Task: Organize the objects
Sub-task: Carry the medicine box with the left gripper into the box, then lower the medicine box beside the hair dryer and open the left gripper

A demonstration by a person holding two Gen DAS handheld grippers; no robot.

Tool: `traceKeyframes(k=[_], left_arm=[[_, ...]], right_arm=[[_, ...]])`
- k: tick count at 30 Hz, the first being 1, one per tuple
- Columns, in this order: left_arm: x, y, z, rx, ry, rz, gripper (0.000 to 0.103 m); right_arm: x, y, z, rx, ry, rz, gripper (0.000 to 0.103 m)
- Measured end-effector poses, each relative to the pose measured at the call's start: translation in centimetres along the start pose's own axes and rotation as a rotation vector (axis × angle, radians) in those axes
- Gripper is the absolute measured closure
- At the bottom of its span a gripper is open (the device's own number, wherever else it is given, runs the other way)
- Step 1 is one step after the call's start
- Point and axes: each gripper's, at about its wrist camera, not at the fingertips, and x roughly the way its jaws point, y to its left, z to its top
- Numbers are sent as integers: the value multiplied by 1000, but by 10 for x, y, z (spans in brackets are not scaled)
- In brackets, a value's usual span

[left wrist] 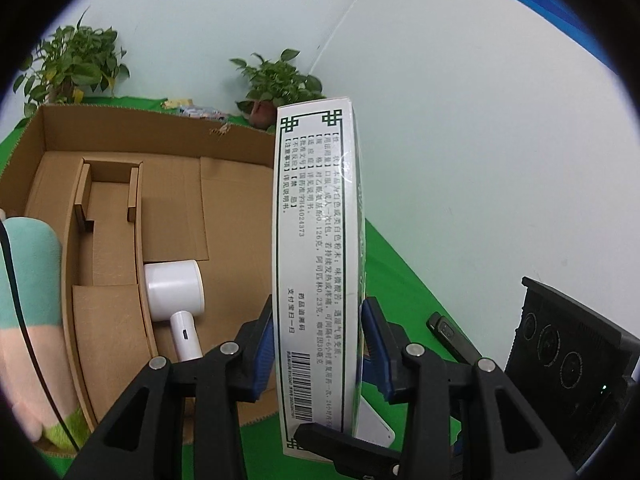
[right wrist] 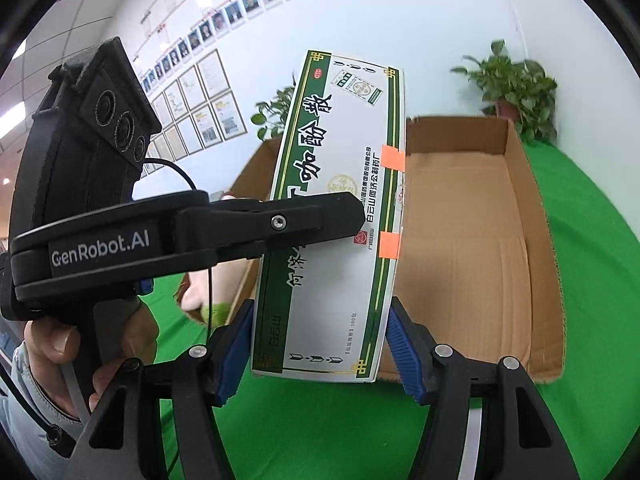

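Note:
A long white medicine box (left wrist: 316, 240) with green borders and black print hangs upright in the air above the green cloth, its broad face (right wrist: 332, 220) showing in the right wrist view. My left gripper (left wrist: 318, 344) is shut on its narrow sides, blue pads pressed against both faces. My right gripper (right wrist: 320, 344) clamps the box's lower end across its wide face. The left gripper (right wrist: 356, 216) also shows there, one black finger lying across the box front. Behind the held box stands an open cardboard carton (left wrist: 172, 152), its floor partly hidden by it.
Inside the carton lie a white hair dryer (left wrist: 176, 296) and a pastel plush toy (left wrist: 28, 300). A black remote-like item (left wrist: 448, 332) and a white flat object (left wrist: 380, 428) rest on the green cloth (right wrist: 592, 280). Potted plants (left wrist: 276, 88) line the wall. A hand (right wrist: 56, 344) grips the left handle.

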Motion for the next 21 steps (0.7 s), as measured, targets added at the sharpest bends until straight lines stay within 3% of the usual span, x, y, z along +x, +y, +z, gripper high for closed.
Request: traceKeyframes(k=[5, 10, 21], left_arm=[[28, 14, 5, -29, 36, 39, 64], [49, 30, -2, -72, 70, 61, 64], [91, 45, -24, -88, 145, 105, 62]], right_arm=[[30, -27, 13, 68, 80, 28, 42], [55, -46, 5, 91, 144, 50, 42], [95, -79, -7, 106, 240, 19, 43]])
